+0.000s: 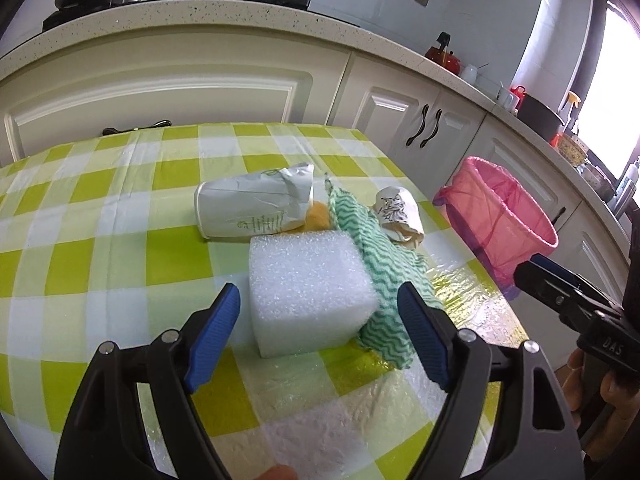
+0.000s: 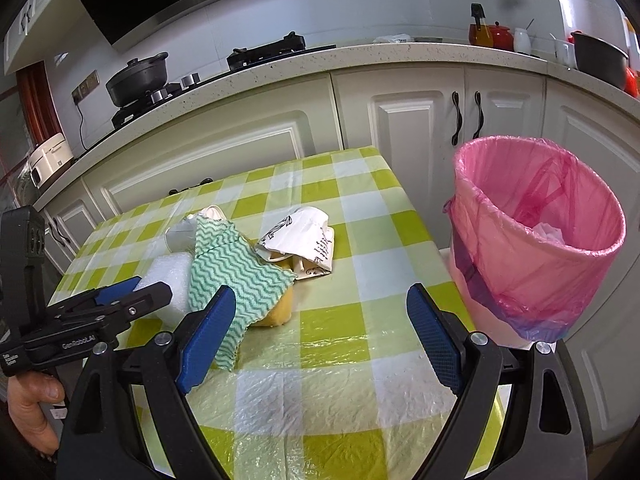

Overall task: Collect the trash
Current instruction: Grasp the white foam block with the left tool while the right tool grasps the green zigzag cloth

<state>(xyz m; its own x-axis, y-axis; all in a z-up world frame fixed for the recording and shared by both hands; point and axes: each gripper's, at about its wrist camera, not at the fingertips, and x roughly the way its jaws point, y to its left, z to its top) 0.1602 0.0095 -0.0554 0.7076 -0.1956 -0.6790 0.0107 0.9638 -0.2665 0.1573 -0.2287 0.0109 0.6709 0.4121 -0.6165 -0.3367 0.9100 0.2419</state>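
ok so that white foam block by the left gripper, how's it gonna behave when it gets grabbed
The white foam block looks like airy packing foam, so probably very light and easily nudged across the glossy table cover. It may dent slightly under the pads. Its flat faces suggest it won't roll, and the green wavy cloth leaning on it may drag along.

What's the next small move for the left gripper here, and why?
Probably ease the left gripper forward and down until its open jaws straddle the white foam block, then close. The block sits nearest, centred in the gap, not yet between the pads, and nothing is held. The green wavy cloth lies against its right side, so keep the right pad clear of it. The pink-lined bin waits beside the table.
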